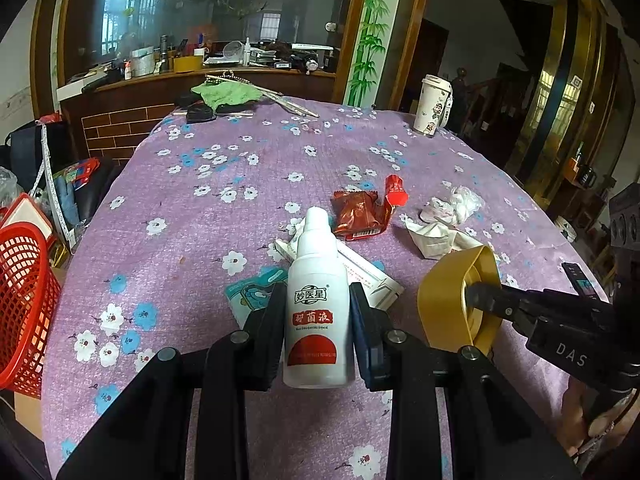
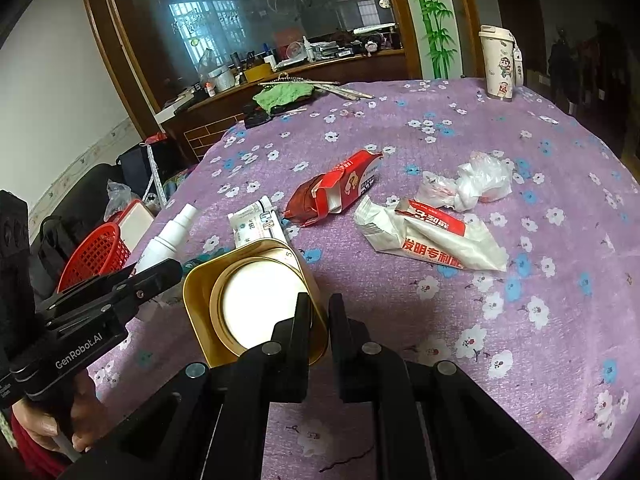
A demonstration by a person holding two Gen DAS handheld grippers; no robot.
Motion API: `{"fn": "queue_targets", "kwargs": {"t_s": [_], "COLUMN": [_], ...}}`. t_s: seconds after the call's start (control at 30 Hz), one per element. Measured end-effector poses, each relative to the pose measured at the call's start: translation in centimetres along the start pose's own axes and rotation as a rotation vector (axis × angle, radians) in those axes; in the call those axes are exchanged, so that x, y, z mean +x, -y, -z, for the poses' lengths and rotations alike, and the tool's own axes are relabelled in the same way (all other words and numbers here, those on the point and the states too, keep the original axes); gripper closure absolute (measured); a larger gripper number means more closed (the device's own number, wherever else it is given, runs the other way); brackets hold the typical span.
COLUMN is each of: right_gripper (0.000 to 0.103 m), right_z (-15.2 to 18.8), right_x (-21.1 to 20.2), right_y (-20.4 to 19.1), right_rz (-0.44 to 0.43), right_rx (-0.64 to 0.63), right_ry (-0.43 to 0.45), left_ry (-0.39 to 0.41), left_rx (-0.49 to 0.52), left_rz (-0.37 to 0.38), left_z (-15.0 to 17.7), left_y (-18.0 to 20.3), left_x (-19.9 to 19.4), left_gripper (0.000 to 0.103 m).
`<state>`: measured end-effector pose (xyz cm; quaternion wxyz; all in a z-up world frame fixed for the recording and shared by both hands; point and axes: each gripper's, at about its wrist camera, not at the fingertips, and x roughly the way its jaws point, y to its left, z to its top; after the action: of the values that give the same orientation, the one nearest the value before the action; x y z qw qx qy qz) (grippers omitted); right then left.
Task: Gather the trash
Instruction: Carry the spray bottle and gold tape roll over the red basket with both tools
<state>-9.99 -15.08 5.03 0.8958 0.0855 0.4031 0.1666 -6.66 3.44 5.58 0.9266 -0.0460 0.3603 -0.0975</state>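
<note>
My left gripper [image 1: 317,304] is shut on a white spray bottle [image 1: 316,300] with a red label, held above the purple flowered tablecloth [image 1: 200,240]. My right gripper [image 2: 319,312] is shut on the wall of a gold tin [image 2: 256,300] with a white inside; the tin also shows in the left wrist view [image 1: 460,300]. The bottle also shows in the right wrist view [image 2: 168,240]. On the cloth lie a red wrapper [image 1: 360,212], a red-and-white carton [image 2: 340,188], a white packet with red print [image 2: 428,240], crumpled plastic [image 2: 476,184] and a white medicine box [image 2: 256,224].
A red mesh basket [image 1: 20,304] stands off the table's left edge, also in the right wrist view [image 2: 96,252]. A white tumbler [image 1: 434,106] stands at the far right. A green cloth [image 1: 228,94] and sticks lie at the far edge. A dark phone [image 1: 580,280] lies right.
</note>
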Motion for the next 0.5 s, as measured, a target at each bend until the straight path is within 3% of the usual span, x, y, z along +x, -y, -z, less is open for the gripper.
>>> {"fn": "queue_targets", "kwargs": {"t_s": [0.5], "right_gripper": [0.093], "right_z": [-0.1], "right_x": [-0.7], "right_y": [-0.9], "right_rz": [-0.007], "right_rx": [-0.012], "right_ry": [0.018], "left_ry": [0.027], "left_rx": [-0.03], "left_rz": [-0.019], "left_z": [0.3], "left_y": [-1.4], "left_x": [-2.4], "left_gripper": [0.074]}}
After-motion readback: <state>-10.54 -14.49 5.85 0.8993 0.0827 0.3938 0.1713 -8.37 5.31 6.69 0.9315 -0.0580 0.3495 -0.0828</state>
